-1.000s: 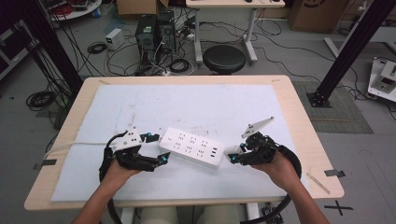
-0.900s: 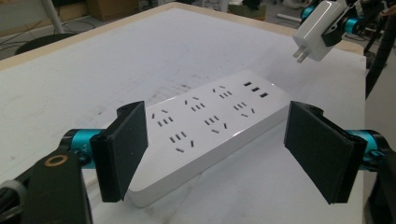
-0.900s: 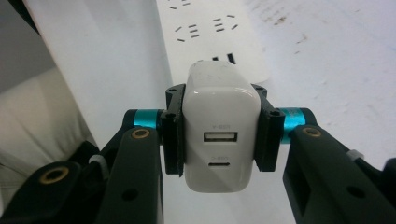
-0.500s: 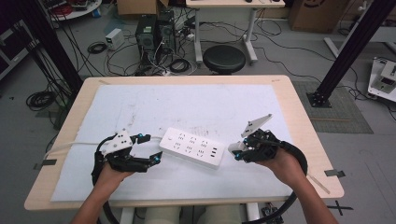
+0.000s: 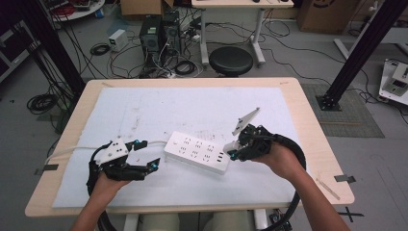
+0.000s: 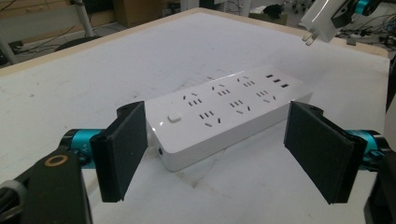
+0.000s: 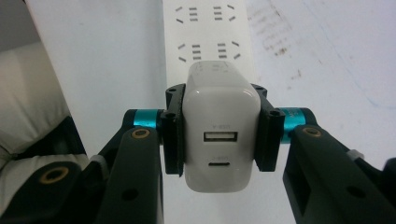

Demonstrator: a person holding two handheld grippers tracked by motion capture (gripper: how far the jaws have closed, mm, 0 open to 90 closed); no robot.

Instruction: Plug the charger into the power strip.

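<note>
A white power strip (image 5: 197, 155) is seen lying flat on the white mat (image 5: 192, 110) that covers the wooden table (image 5: 308, 110), near the front edge and between the two grippers. In the left gripper view its near end is shown with a small square button (image 6: 174, 117), rows of sockets behind it and three narrow slots at the far end; these details are too small to be made out from the high view. A white cable (image 5: 72, 150) is led off from the strip's end toward the table's left edge, partly hidden behind the left gripper (image 5: 144, 156).

A white charger (image 7: 219, 126) is clamped between the jaws of the right gripper (image 7: 219, 135), which are closed against its two sides. In the right gripper view a USB port and a smaller port below it are seen on its rear face, while its prongs are hidden; the prongs are revealed in the left gripper view, where the charger (image 6: 320, 21) is held above the strip's far end, apart from it.

The left gripper's jaws are spread wide, nothing being held; the strip's near end is framed between them without being touched.

No containers are seen on the table.
</note>
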